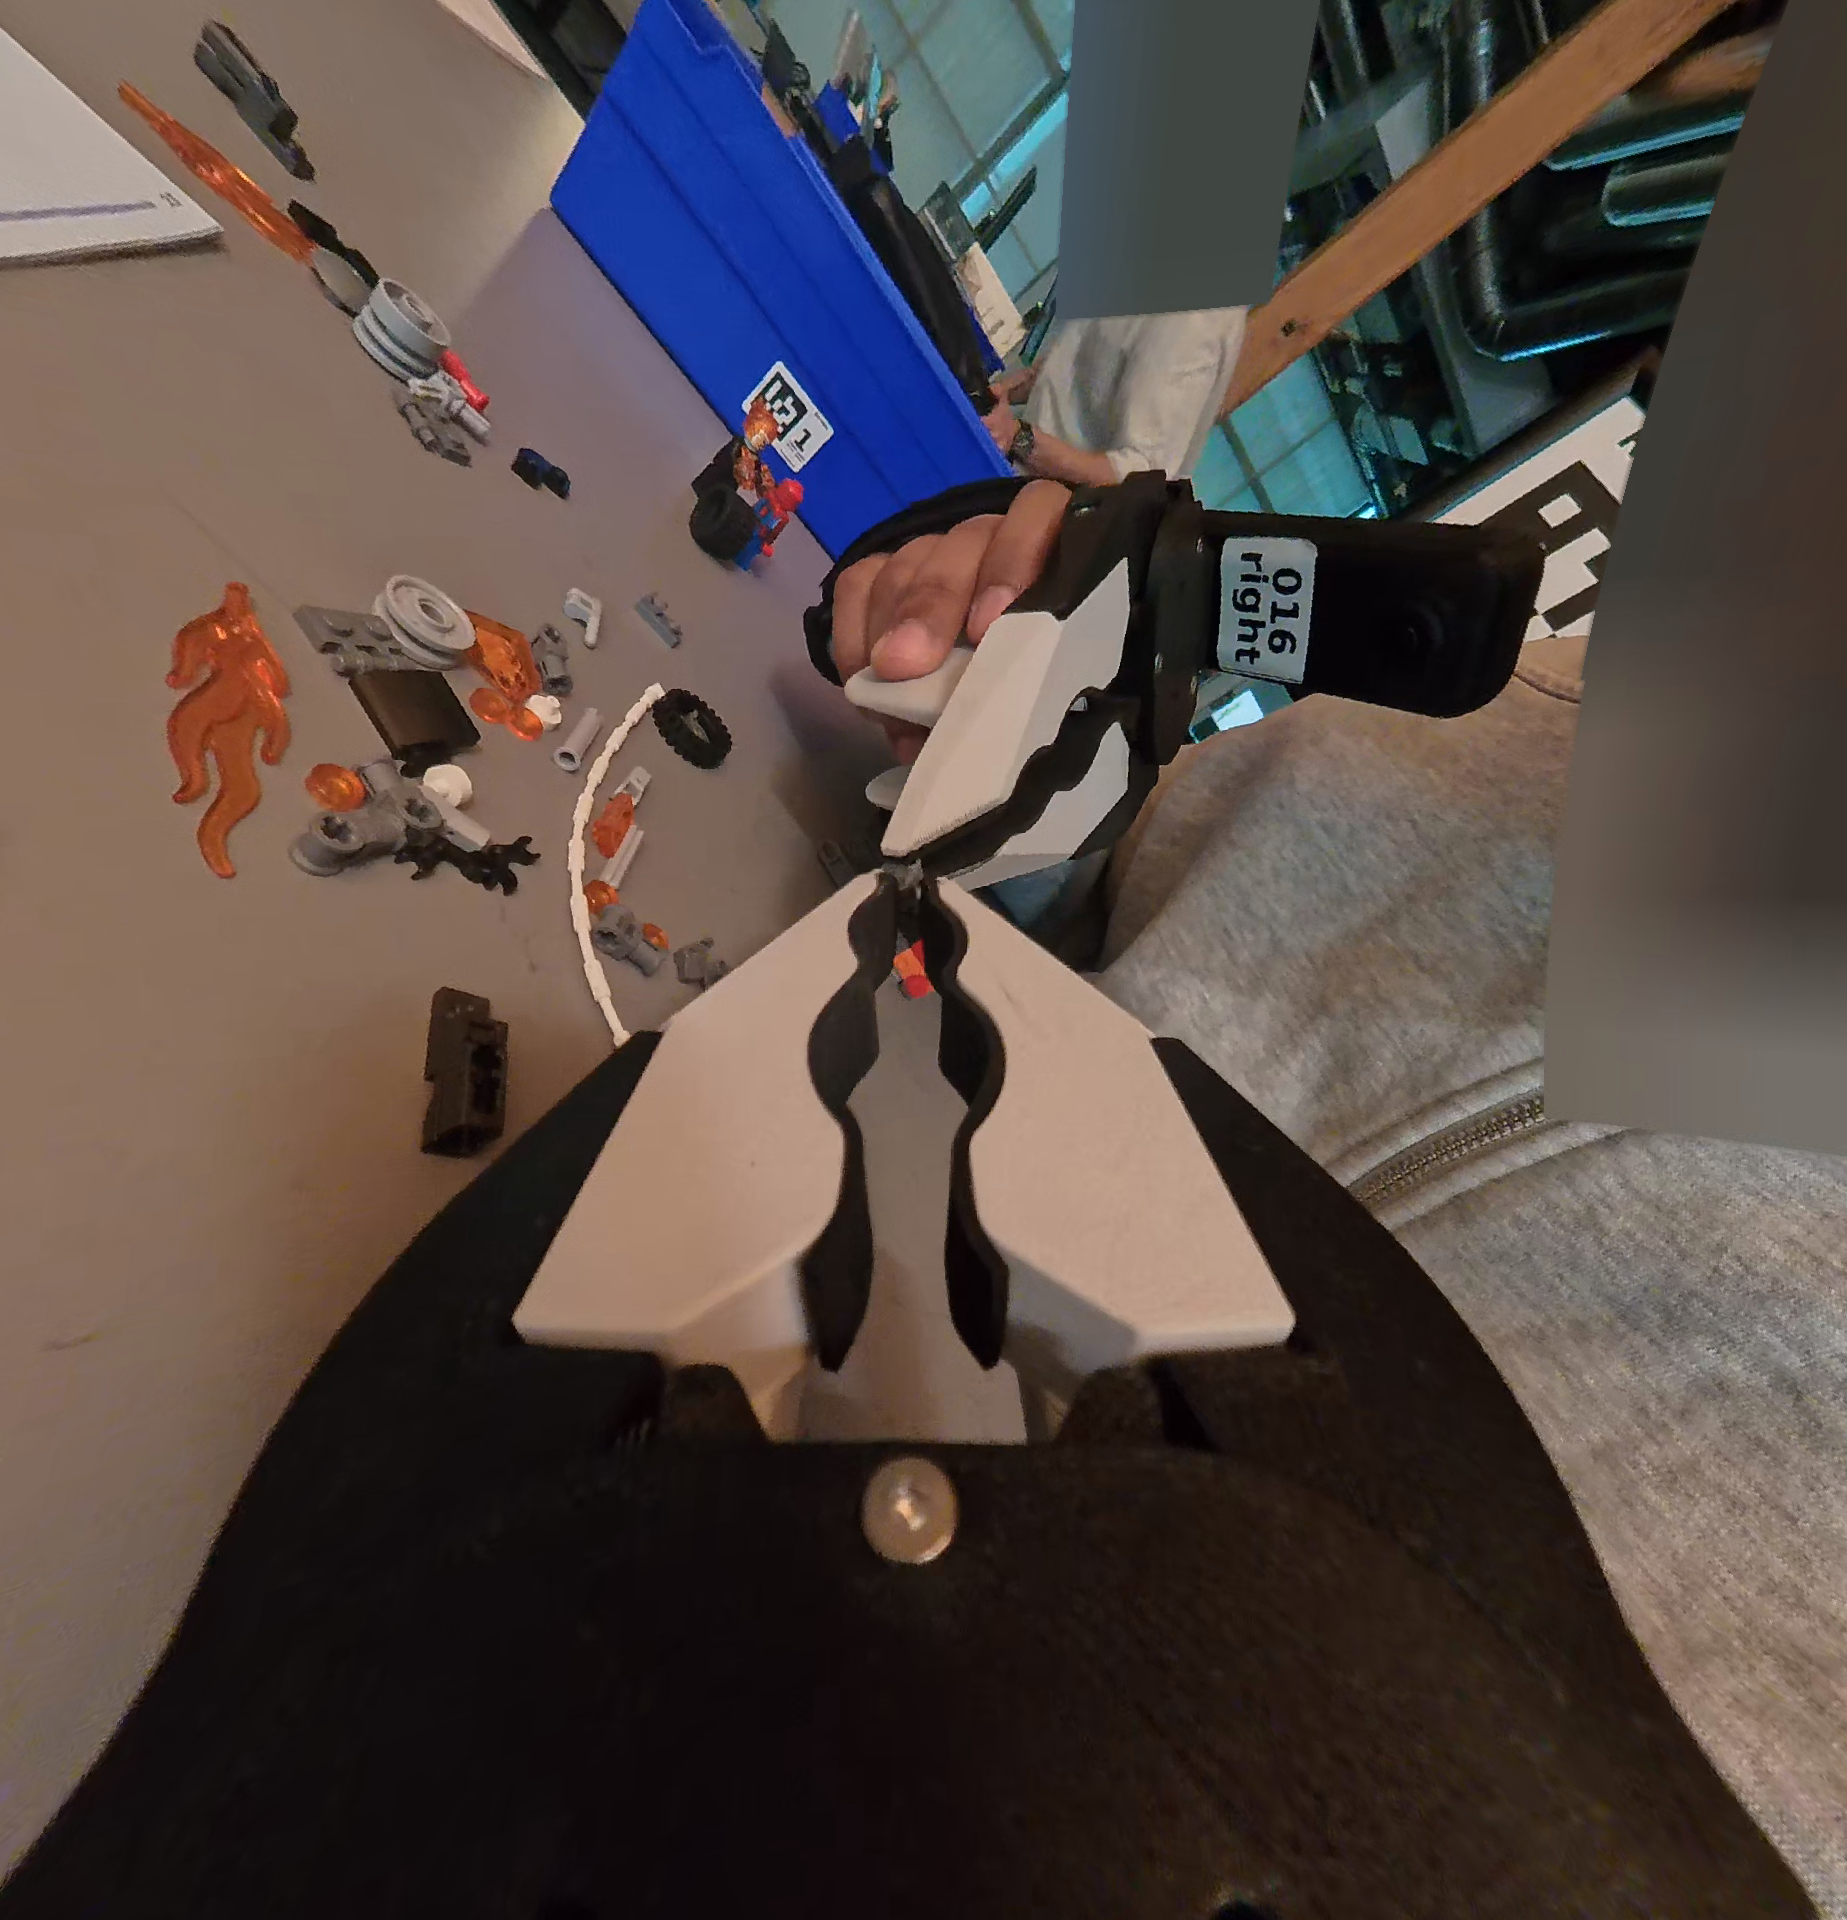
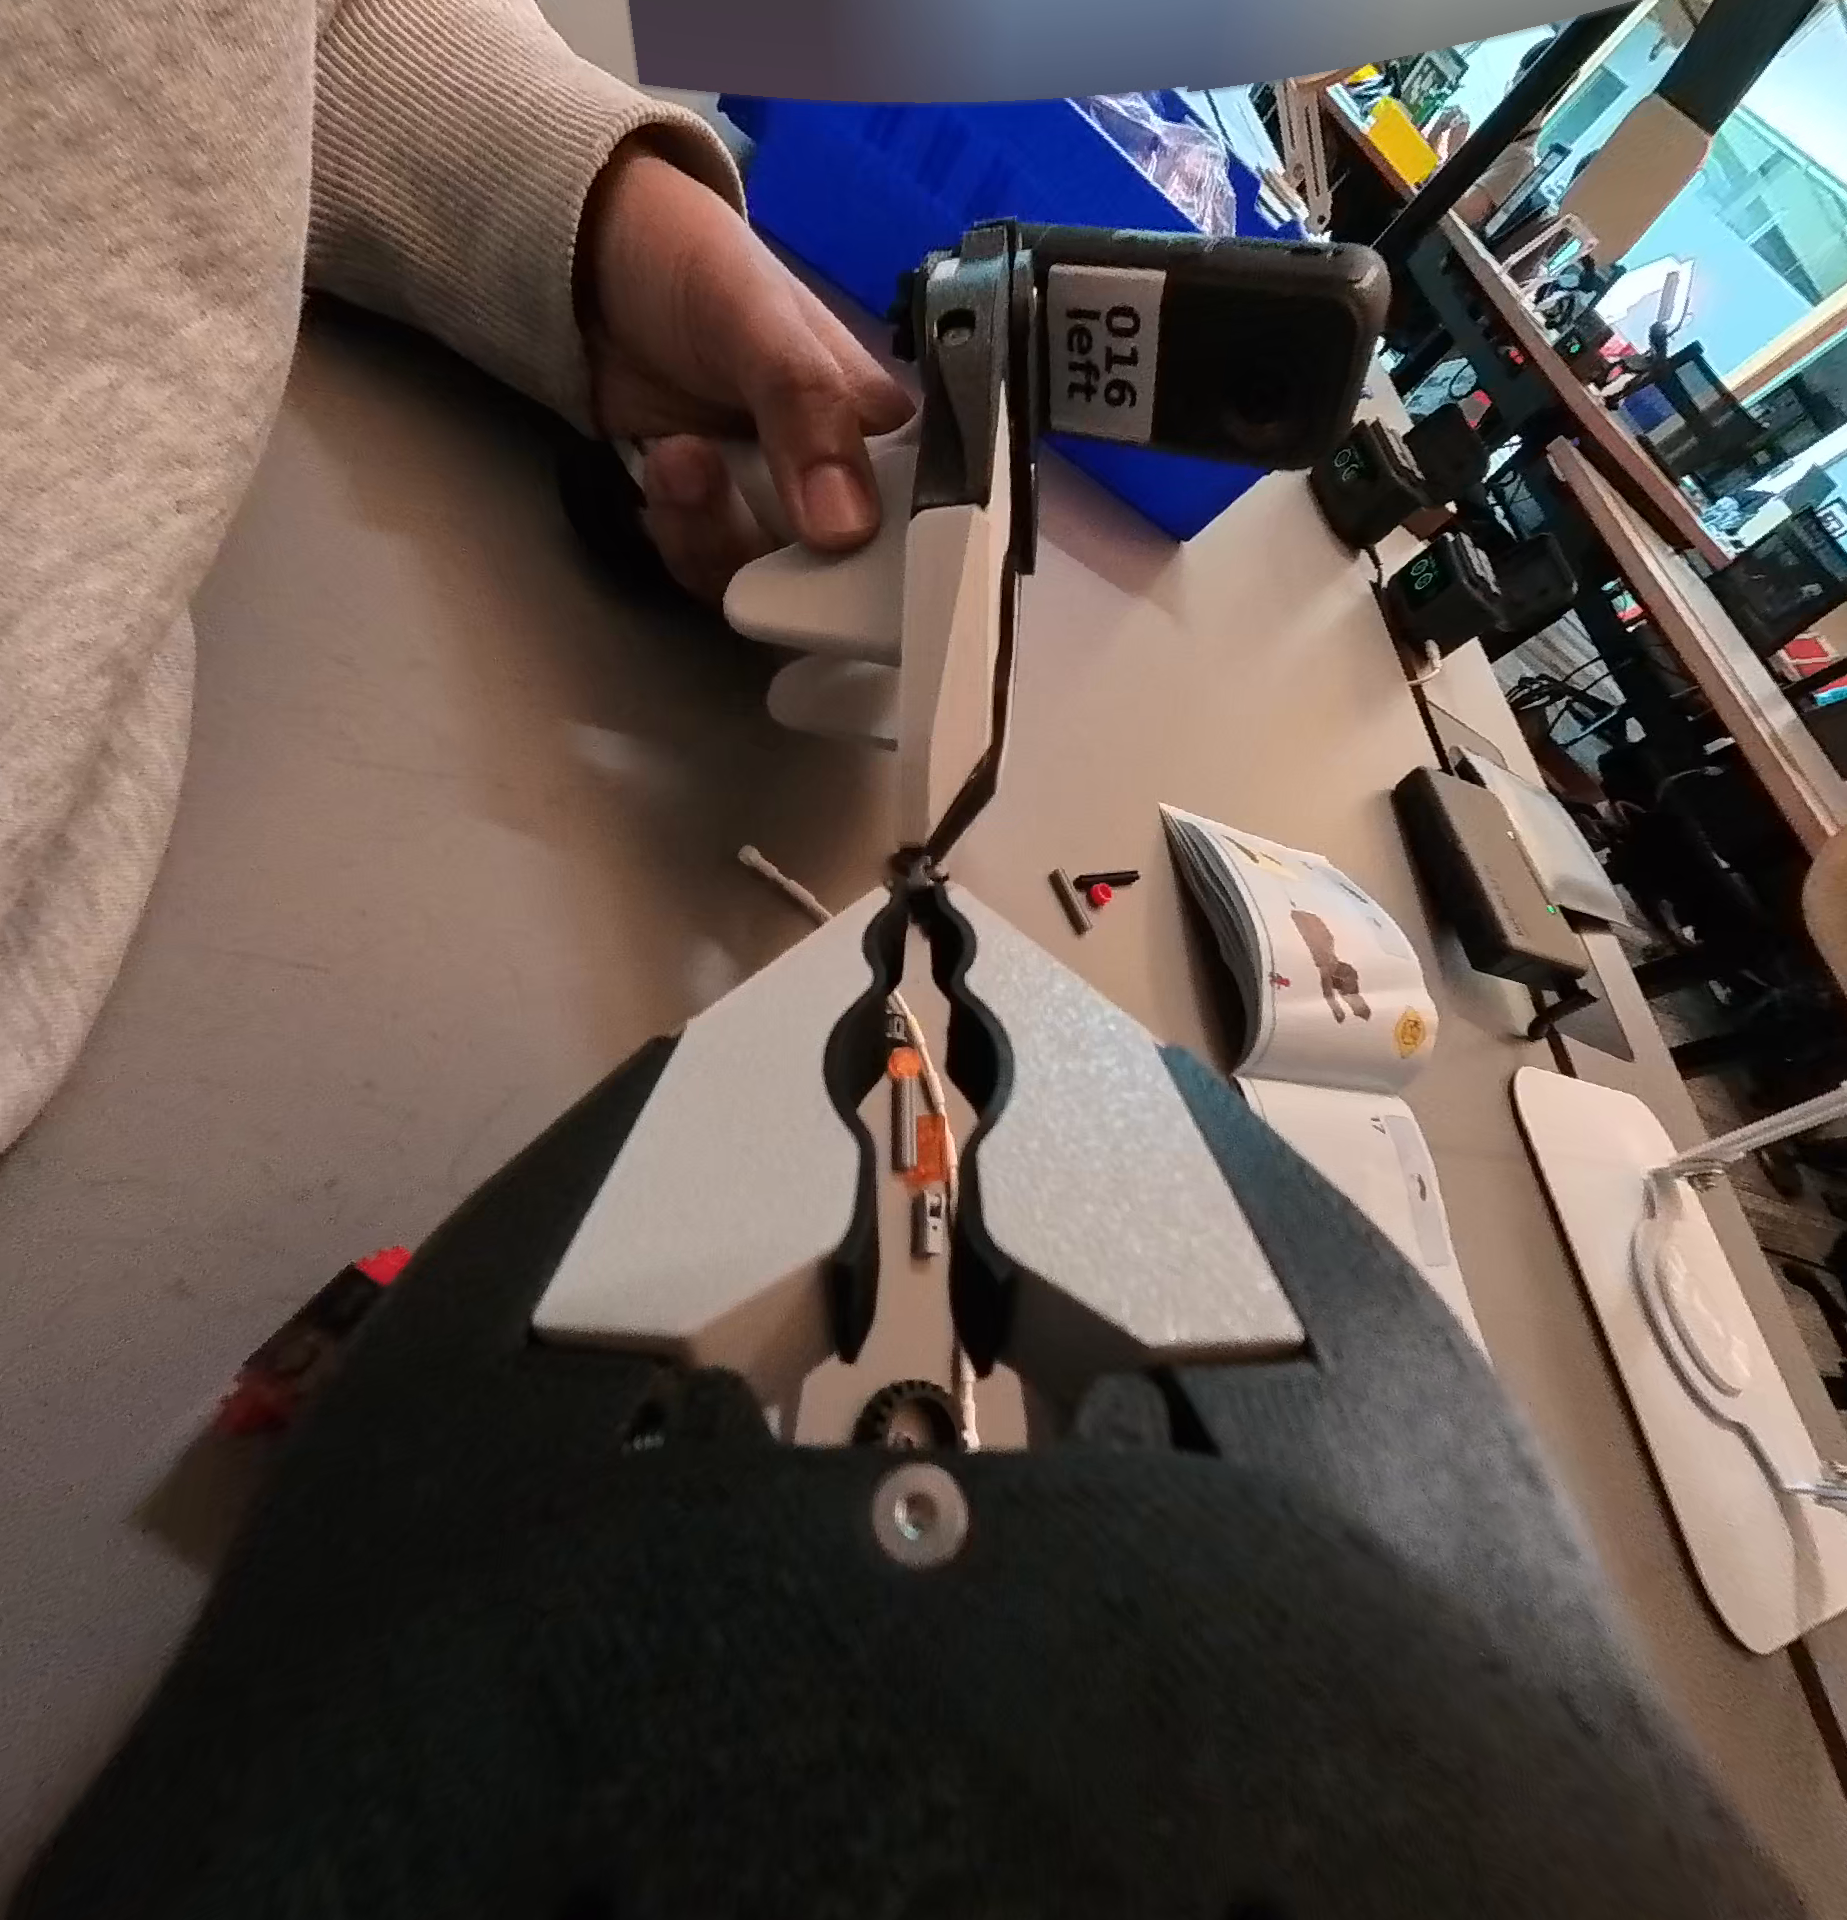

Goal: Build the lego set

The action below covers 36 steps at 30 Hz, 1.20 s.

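My left gripper and my right gripper meet tip to tip above the grey table. Both are shut on a small dark grey lego piece pinched between them. In the right wrist view my right gripper points up at the left gripper, with the same small piece at the join. What the piece is made of is too small to tell. Loose parts lie on the table to the left: an orange flame, grey wheels, a black tyre and a white chain.
A blue bin stands at the back with two minifigures in front of it. A black block lies near my left gripper. An open instruction booklet, a grey device and a white board lie to the right.
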Available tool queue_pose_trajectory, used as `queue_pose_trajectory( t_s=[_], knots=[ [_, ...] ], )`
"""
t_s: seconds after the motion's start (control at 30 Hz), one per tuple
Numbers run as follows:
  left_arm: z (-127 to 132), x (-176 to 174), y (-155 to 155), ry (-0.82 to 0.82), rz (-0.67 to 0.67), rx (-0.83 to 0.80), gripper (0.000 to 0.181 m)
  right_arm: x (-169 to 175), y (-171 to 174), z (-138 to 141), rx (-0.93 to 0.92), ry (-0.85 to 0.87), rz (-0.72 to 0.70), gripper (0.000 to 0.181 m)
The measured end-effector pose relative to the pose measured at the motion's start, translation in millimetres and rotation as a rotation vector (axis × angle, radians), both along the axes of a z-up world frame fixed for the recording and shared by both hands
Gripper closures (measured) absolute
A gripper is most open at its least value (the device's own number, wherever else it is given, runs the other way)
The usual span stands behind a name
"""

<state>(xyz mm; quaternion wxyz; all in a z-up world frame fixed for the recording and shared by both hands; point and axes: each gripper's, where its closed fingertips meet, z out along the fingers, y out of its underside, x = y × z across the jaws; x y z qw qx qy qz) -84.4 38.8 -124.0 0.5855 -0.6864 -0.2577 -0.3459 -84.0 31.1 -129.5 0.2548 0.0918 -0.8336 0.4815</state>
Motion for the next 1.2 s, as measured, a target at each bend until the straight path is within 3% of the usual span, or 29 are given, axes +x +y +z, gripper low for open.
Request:
queue_pose_trajectory(
  t_s=[0.57,1.03,1.2],
  knots=[
    [3,-5,-3,0.02,0.03,0.014,0.175,-5,4,3,-0.047,-0.045,-0.016,0.179],
    [3,-7,-4,0.064,0.046,0.002,0.175,-20,14,16,-0.201,-0.287,-0.038,0.18],
    [2,-7,-4,0.075,0.049,-0.006,0.175,-21,14,16,-0.2,-0.303,-0.049,0.18]
  ],
)
